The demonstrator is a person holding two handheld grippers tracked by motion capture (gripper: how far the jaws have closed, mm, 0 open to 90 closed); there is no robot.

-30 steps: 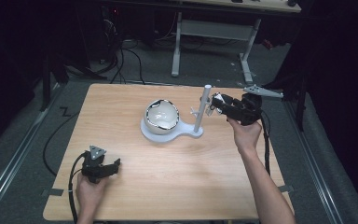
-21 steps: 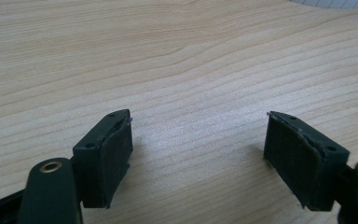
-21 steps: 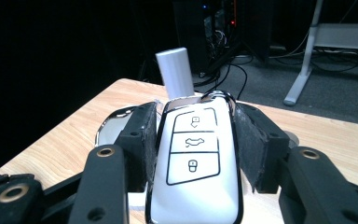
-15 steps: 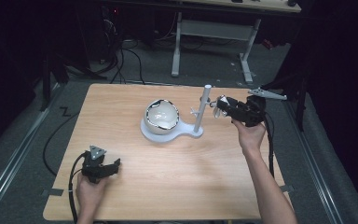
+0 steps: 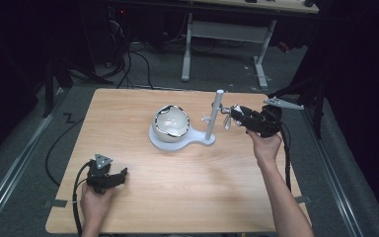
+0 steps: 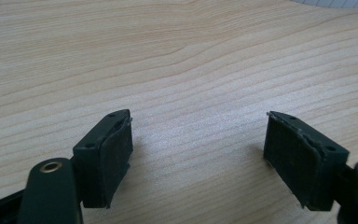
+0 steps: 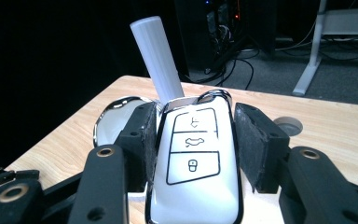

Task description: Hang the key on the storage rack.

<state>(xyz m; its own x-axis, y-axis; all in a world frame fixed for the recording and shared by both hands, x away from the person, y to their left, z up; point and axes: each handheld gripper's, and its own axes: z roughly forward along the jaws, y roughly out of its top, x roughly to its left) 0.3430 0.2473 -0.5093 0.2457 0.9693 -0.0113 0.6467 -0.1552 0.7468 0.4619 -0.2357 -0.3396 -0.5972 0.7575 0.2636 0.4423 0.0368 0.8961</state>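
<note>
Your right gripper [image 7: 193, 140] pinches the white car key fob [image 7: 193, 172] near the stand's post [image 7: 156, 56], so it may knock the post, while your left gripper [image 6: 198, 154] rests spread.

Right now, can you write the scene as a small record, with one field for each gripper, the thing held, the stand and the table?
left gripper: open, fingers apart over bare wood, near the table's front left corner
right gripper: shut on the key fob, raised beside the post
key fob: white, three button icons, clamped between the fingers
stand: white base with an upright post and a bowl on it, mid-table
table: light wood
</note>
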